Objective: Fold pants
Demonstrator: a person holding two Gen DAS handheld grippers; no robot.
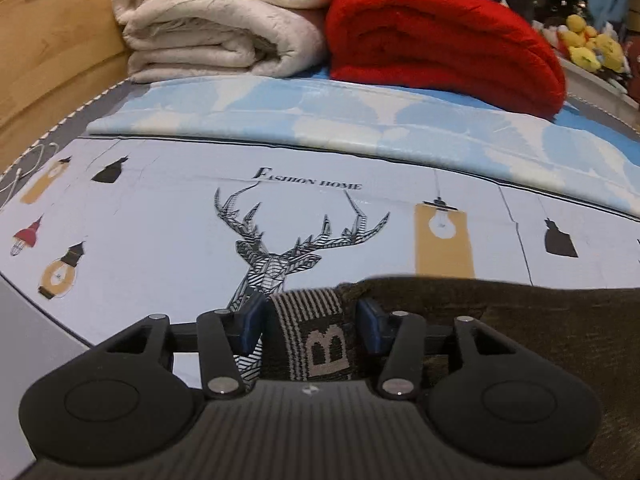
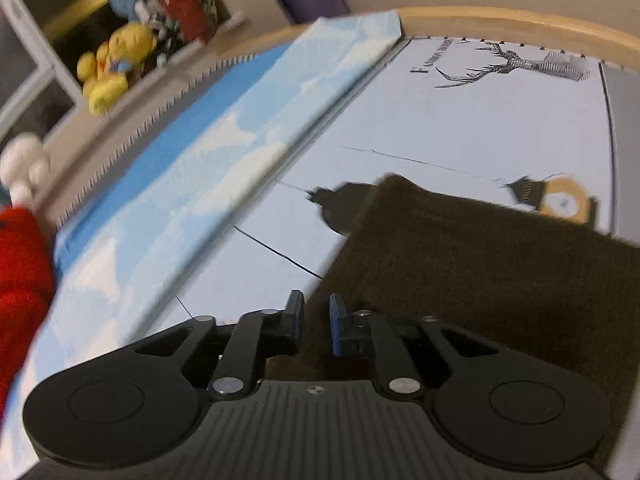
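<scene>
A home bedroom: printed bedsheet [image 1: 160, 216], folded blankets [image 1: 224, 20], yellow plush toys [image 2: 112, 64] nearby.

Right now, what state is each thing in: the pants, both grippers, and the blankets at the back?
Pants: flat on bed.
Waistband: between left gripper fingers, no clear pinch.
Right gripper: astride pants edge, narrow gap.
Cream blanket: folded.
Red blanket: folded.

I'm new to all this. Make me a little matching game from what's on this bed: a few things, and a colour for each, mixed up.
Things:
1. rolled blanket
2. folded quilt
3. soft toy
4. pants

Colours:
A. yellow
B. dark brown
C. red
D. cream

Pairs: 1-C, 2-D, 3-A, 4-B
</scene>
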